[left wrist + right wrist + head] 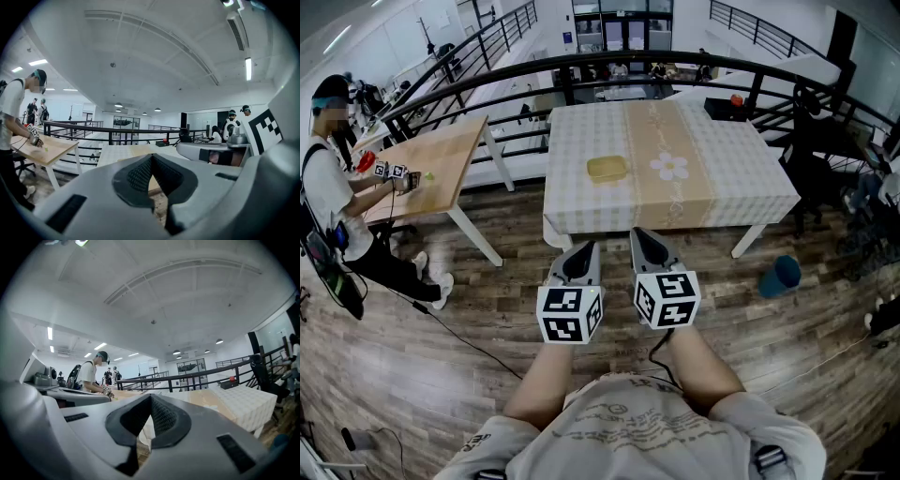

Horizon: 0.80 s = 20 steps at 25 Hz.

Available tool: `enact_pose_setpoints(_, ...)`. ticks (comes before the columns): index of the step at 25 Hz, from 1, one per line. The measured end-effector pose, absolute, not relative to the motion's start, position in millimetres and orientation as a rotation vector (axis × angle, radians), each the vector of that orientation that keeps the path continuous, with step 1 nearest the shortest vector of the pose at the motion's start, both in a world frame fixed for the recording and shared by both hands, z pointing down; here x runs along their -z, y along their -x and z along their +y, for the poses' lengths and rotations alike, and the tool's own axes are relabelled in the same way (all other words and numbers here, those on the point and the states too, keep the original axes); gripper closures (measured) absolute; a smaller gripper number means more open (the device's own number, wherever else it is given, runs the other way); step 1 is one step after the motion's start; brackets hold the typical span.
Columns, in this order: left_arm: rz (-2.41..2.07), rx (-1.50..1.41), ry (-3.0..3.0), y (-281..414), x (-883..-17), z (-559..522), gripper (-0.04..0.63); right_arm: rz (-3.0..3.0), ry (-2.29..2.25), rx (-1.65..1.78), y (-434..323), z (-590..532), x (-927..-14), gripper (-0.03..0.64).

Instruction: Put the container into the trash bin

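Note:
A flat yellow container lies on the table with the checked cloth, near its middle. On the wooden floor to the right of that table stands a blue trash bin. My left gripper and right gripper are held side by side in front of me, short of the table's near edge and pointing at it. Both are shut with nothing between the jaws, as the left gripper view and the right gripper view also show. In both gripper views the container is hidden behind the jaws.
A wooden table stands to the left, where another person works with grippers. A black railing runs behind both tables. Dark chairs and gear crowd the right side. A cable trails over the floor at left.

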<state>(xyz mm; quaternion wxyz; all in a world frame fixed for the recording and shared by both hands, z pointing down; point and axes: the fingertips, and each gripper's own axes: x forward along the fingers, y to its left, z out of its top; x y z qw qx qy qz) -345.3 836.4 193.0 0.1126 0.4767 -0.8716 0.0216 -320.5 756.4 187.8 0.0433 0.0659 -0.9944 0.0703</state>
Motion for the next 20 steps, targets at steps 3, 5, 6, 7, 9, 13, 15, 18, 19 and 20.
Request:
enact_pose_setpoints(3,-2.563,-0.063,-1.392,345,-190,828,0.591,-3.039,-0.182,-0.216,320,749,-186,0.615)
enact_pose_setpoints(5,-2.565,-0.067,-1.391,343,-190,821,0.591,-3.036,-0.173,-0.216,319,745,-187,0.614)
enact_pose_setpoints(6,-2.565,-0.068,-1.390,341,-191,818,0.591,-3.034,-0.170,-0.217,317,742,-188,0.614)
enact_pose_setpoints(7,-2.565,-0.069,-1.388,339,-192,815,0.591,-3.033,-0.167,-0.219,315,740,-189,0.614)
enact_pose_setpoints(9,-2.567,-0.070,-1.382,336,-194,809,0.591,-3.037,-0.164,-0.222,312,735,-191,0.614)
enact_pose_setpoints(13,-2.577,-0.067,-1.370,329,-194,797,0.591,-3.040,-0.163,-0.221,304,721,-190,0.614)
enact_pose_setpoints(15,-2.583,-0.061,-1.363,323,-193,790,0.591,-3.037,-0.155,-0.215,299,714,-190,0.614)
enact_pose_setpoints(18,-2.598,-0.057,-1.346,316,-194,783,0.591,-3.034,-0.133,-0.206,293,705,-192,0.614)
enact_pose_setpoints(19,-2.601,-0.057,-1.341,313,-195,781,0.591,-3.034,-0.127,-0.203,291,703,-193,0.614)
enact_pose_setpoints(20,-2.603,-0.057,-1.337,310,-196,779,0.591,-3.033,-0.123,-0.198,289,701,-193,0.614)
